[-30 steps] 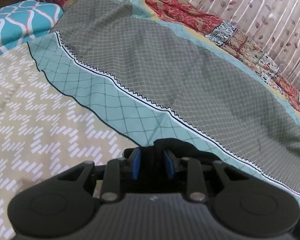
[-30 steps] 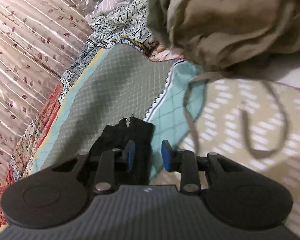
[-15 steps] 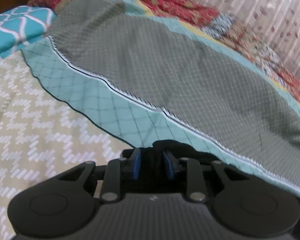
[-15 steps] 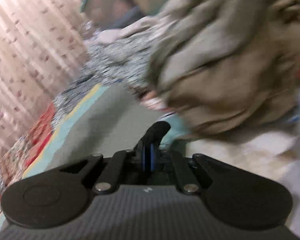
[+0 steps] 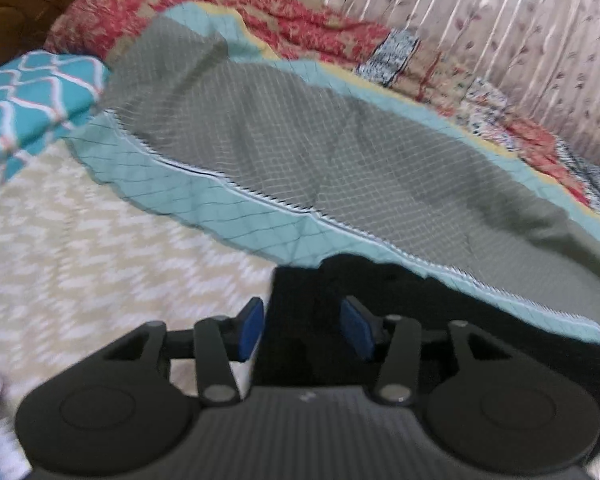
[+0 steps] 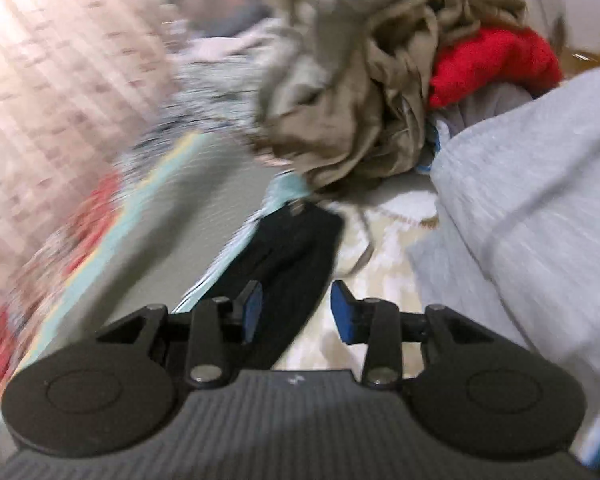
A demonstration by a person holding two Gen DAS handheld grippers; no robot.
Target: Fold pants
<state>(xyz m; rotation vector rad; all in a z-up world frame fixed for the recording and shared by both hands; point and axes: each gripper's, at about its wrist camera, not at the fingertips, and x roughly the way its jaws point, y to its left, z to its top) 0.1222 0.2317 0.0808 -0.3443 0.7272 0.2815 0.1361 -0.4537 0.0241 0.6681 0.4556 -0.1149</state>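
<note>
Right wrist view, black pants (image 6: 296, 256) lying lengthwise away from camera (blurred), both tools opening, gripping nothing

L gripper (image 5: 302, 330): jaws opening, blue pads apart, tilted down, black cloth between, not pinched. R gripper (image 6: 294, 316): jaws opening too, pads clear of cloth.

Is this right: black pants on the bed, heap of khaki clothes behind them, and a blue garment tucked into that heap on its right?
Not quite. The garment tucked into the right side of the khaki heap is red, not blue; the right wrist view shows it. The rest holds: the black pants lie on the bed in front of that heap.
</note>
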